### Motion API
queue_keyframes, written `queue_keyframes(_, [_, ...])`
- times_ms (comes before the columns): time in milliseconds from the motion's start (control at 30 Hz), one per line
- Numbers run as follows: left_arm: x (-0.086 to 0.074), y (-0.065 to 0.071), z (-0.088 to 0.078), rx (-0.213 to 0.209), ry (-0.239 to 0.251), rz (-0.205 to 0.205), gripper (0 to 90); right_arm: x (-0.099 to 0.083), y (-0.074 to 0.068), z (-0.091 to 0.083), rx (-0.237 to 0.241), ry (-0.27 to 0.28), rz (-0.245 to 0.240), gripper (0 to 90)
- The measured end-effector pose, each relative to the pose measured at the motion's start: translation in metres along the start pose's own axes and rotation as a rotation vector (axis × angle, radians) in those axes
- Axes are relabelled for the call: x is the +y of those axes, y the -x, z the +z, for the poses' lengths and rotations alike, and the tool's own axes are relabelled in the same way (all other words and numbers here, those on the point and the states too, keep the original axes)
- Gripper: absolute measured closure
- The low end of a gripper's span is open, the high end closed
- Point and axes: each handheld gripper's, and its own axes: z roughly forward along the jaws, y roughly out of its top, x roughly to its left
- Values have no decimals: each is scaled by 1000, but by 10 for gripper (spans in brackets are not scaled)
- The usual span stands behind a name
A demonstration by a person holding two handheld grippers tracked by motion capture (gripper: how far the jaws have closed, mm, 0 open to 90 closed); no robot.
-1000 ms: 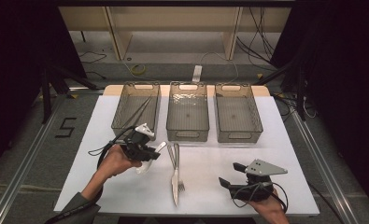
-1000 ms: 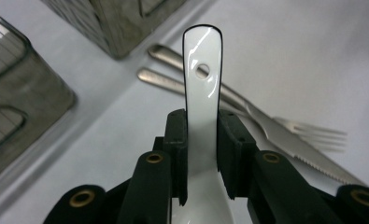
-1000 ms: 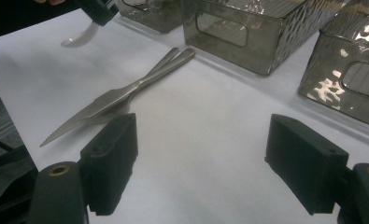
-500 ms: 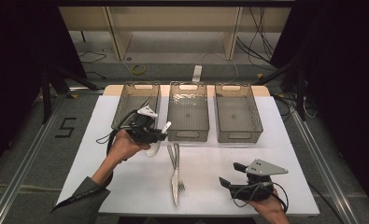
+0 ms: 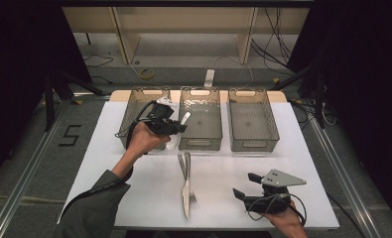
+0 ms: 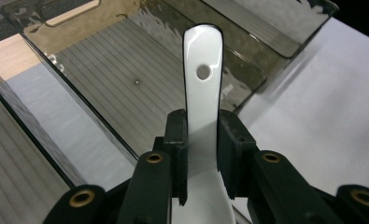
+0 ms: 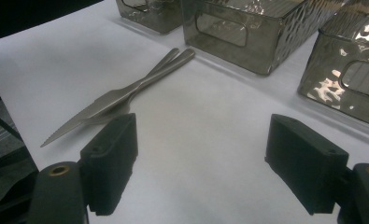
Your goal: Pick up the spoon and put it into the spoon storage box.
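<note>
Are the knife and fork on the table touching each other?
Touching. The right gripper view shows the knife lying across the fork, handles crossing with no gap.

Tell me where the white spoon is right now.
The white spoon is clamped in the left gripper, held above the left bin at the table's far left.

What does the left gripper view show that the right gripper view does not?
The left gripper view shows a white spoon clamped between the left gripper's jaws, its holed handle reaching out over a smoky plastic bin. The right gripper view shows the right gripper with its jaws apart and nothing between them, and a knife and fork lying crossed. Both show the white table and smoky bins.
</note>
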Motion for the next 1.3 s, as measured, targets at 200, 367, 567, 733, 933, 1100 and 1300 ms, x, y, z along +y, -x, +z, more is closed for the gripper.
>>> queue_keyframes(200, [7, -8, 9, 30, 16, -14, 745, 0, 0, 0, 2, 1, -1, 259])
queue_keyframes(367, [17, -14, 15, 27, 33, -45, 745, 0, 0, 0, 0, 1, -5, 259])
queue_keyframes(567, [32, -9, 23, 17, 65, -50, 745, 0, 0, 0, 3, 0, -2, 259])
queue_keyframes(733, [44, -3, 31, 12, 76, -46, 745, 0, 0, 0, 6, 2, -5, 259])
queue_keyframes(933, [46, -3, 46, 10, 62, -54, 744, 0, -1, -1, 9, 3, -4, 259])
queue_keyframes(1100, [45, -9, 56, 20, 63, -83, 744, 0, -1, 0, 10, 4, -3, 259])
queue_keyframes(1300, [48, -13, 62, 42, 62, -83, 744, 0, -1, 0, 10, 3, -3, 259])
